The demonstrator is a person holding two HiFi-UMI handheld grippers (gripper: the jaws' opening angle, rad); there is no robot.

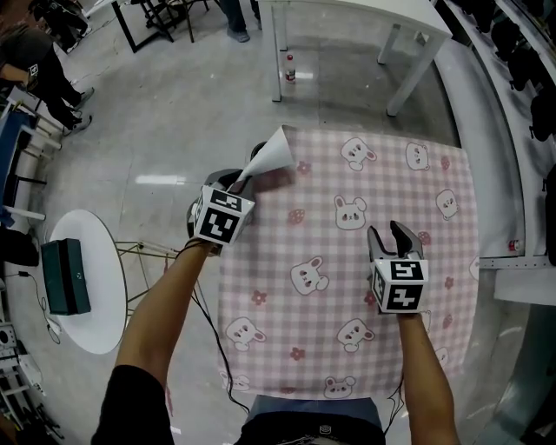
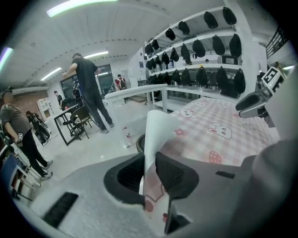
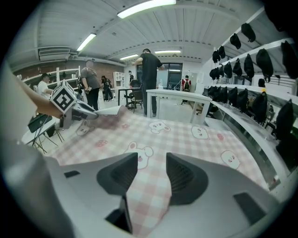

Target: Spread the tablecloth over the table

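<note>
A pink checked tablecloth (image 1: 347, 261) with bunny and strawberry prints lies flat over the table. Its far left corner (image 1: 278, 152) is lifted and curls up, showing the white underside. My left gripper (image 1: 245, 181) is shut on that corner; in the left gripper view the cloth (image 2: 156, 130) stands upright, pinched between the pads. My right gripper (image 1: 395, 236) hovers over the right middle of the cloth, open, with nothing between its fingers. In the right gripper view the cloth (image 3: 153, 139) lies flat below the open jaws, and the left gripper (image 3: 88, 114) shows at the far left.
A white table (image 1: 347, 17) stands beyond the cloth, with a small bottle (image 1: 290, 69) on the floor under it. A round white side table (image 1: 100, 261) with a dark box (image 1: 65, 276) is at the left. People stand at the far left. Shelves line the right wall.
</note>
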